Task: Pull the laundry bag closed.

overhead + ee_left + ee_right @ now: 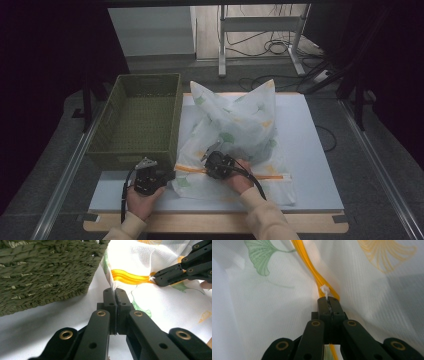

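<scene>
Though woven, sheer pillowcase [235, 125], yellow zipper [312, 267]

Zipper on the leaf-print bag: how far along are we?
Done: left gripper is clamped on the bag's corner edge beside the green basket, and right gripper has pinched the white zipper pull. In hand: working that pull along the orange zipper. Left: finishing the run; how far it has travelled is unclear.

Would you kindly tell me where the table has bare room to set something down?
Bare: the table right of the pillowcase, and the front strip. The basket is empty. Crowded: where the left gripper meets basket and pillowcase.
</scene>
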Demonstrator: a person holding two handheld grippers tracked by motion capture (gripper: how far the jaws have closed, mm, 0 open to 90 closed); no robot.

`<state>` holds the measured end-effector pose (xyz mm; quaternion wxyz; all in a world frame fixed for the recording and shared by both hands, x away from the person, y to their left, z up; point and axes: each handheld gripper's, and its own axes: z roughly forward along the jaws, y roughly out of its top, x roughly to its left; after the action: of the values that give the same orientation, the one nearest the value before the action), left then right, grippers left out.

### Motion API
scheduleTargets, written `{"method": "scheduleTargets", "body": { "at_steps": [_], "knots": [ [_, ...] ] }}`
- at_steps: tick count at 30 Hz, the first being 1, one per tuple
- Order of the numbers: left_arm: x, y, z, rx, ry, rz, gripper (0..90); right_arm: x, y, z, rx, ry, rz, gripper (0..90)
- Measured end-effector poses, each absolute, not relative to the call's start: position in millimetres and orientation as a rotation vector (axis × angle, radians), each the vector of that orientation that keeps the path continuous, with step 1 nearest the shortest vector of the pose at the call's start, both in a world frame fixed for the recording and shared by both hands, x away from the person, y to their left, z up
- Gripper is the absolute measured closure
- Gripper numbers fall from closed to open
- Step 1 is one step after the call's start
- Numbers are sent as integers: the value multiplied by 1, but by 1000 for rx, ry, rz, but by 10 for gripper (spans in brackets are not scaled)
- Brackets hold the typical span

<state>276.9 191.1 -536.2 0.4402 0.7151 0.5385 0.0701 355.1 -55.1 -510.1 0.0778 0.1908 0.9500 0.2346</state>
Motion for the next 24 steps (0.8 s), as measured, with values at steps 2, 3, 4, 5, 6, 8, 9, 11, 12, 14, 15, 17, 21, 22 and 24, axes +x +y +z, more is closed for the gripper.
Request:
{"method": "scheduleTargets", "body": {
  "at_steps": [2, 3, 4, 5, 6, 8, 9, 11, 12, 14, 15, 17, 21, 22, 24],
  "knots": [
    [277, 191, -536, 1777, 1337, 174, 895, 354, -58, -510, 574, 2841, 697, 900],
    [277, 191, -536, 1777, 1337, 174, 895, 354, -59, -510, 576, 2841, 693, 900],
    [277, 191, -536, 1777, 1338, 173, 896, 353, -60, -510, 576, 2840, 692, 900],
    [277, 191, -536, 1778, 1338, 172, 896, 353, -61, -509, 578, 2837, 688, 900],
    [277, 191, -536, 1778, 1338, 171, 896, 353, -63, -509, 576, 2836, 687, 900],
    [277, 191, -536, 1779, 1338, 169, 896, 352, -66, -509, 583, 2835, 688, 900],
    [276, 191, -536, 1778, 1338, 168, 896, 352, -67, -509, 581, 2831, 693, 900],
    [276, 191, -536, 1779, 1336, 166, 896, 351, -70, -509, 590, 2830, 693, 900],
    [276, 191, -536, 1779, 1337, 167, 895, 351, -72, -509, 594, 2830, 693, 900],
    [276, 191, -536, 1779, 1336, 166, 896, 350, -74, -509, 599, 2825, 698, 900],
    [276, 191, -536, 1779, 1336, 164, 896, 350, -76, -509, 590, 2823, 698, 900],
    [275, 191, -536, 1777, 1337, 164, 896, 349, -78, -509, 600, 2820, 704, 900],
    [275, 191, -536, 1775, 1336, 164, 896, 348, -81, -509, 610, 2815, 711, 900],
    [275, 191, -536, 1774, 1336, 165, 896, 348, -81, -509, 610, 2815, 711, 900],
    [274, 191, -535, 1772, 1337, 165, 896, 348, -83, -509, 619, 2816, 706, 900]
  ]
}}
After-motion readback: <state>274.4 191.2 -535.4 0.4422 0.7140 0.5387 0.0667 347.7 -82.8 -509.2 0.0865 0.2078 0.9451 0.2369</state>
